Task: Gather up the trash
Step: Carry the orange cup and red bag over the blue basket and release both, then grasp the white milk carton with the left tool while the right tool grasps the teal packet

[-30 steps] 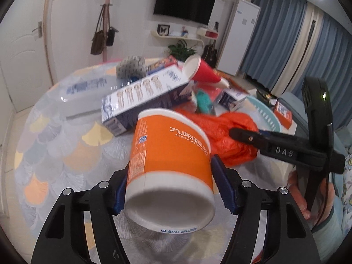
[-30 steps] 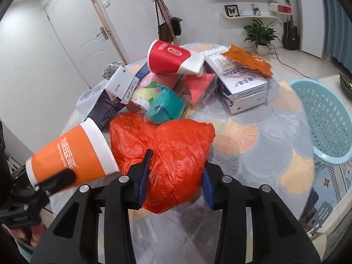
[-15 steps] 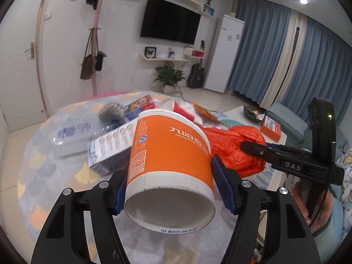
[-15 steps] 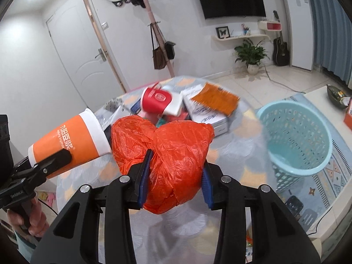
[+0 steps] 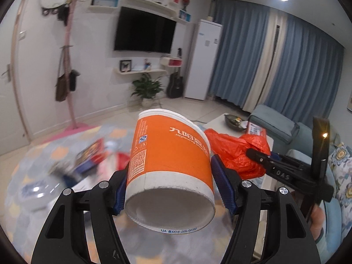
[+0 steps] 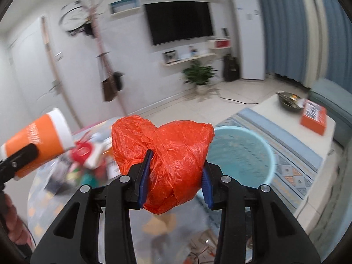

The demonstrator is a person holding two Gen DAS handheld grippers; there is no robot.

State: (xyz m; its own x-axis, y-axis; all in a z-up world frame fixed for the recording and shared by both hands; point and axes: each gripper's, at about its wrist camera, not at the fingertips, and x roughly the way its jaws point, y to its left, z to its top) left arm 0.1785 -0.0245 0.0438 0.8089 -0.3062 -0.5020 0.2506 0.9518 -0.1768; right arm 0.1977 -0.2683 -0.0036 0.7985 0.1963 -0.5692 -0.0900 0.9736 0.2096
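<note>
Two pieces of trash are held clear of the table (image 5: 33, 215), one in each gripper. The cup (image 5: 169, 165), an orange and white paper tub, is judged light and fairly stiff, though its thin wall would crush under a hard squeeze; it is best taken across the body near the base, as is done now. The left gripper (image 5: 169, 189) is closed on it, its blue pads pressed against both sides of the lower wall, the cup tilted with its base toward the camera. The bag (image 6: 162, 154), a crumpled orange plastic bundle, is judged very light, soft and somewhat slippery, so a grip through the bunched middle is preferred over a loose edge. The right gripper (image 6: 173, 178) is clamped on that middle, its jaws drawn fairly close together with plastic bulging above and below them. A pale blue basket (image 6: 253, 154) is seen just beyond the bag, and more litter (image 6: 88, 154), blurred, is left on the table.
</note>
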